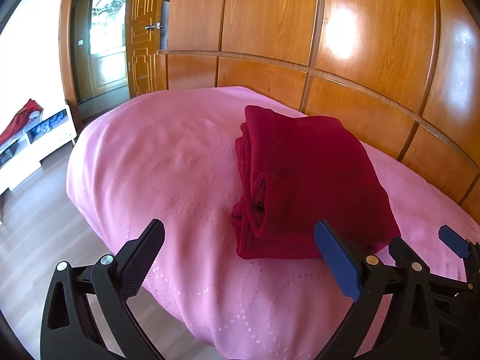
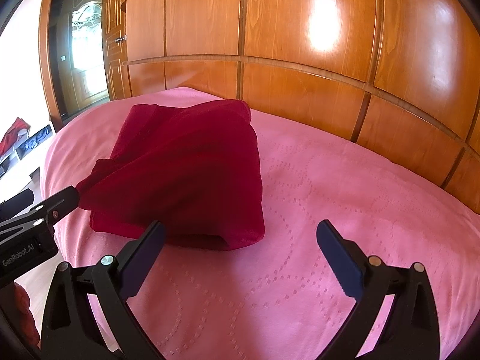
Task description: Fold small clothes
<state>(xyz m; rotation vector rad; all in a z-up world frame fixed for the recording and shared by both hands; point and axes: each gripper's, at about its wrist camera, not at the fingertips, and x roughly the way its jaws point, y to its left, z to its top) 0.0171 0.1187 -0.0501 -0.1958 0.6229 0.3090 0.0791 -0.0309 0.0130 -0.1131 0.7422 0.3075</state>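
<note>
1. The red garment [image 1: 309,180] lies folded in a thick, layered stack on the pink bed cover [image 1: 168,165]. It sits towards the far side of the bed, near the wooden panelled wall [image 1: 300,30]. Its stacked fold edges face the left of the left wrist view.
2. Your left gripper [image 1: 240,258] has its jaws spread wide with nothing between them. It is at the near edge of the bed, just short of the garment. Its blue-padded finger [image 1: 339,264] overlaps the garment's near edge in that view; whether it touches, you cannot tell from it.
3. In the right wrist view, the tip of the left gripper meets the garment's near-left corner, where the cloth draws out to a point. That view does not settle whether the cloth is pinched there.
4. Your right gripper [image 2: 240,255] also has its jaws wide and empty. It is over bare bed cover at the garment's near-right corner. Its left finger [image 2: 144,255] overlaps the garment's front edge in the view.
5. Surroundings: an open wooden door [image 1: 105,45] at the far left, a low white cabinet [image 1: 36,147] with red cloth on top, and wood flooring [image 1: 39,219] beside the bed.
</note>
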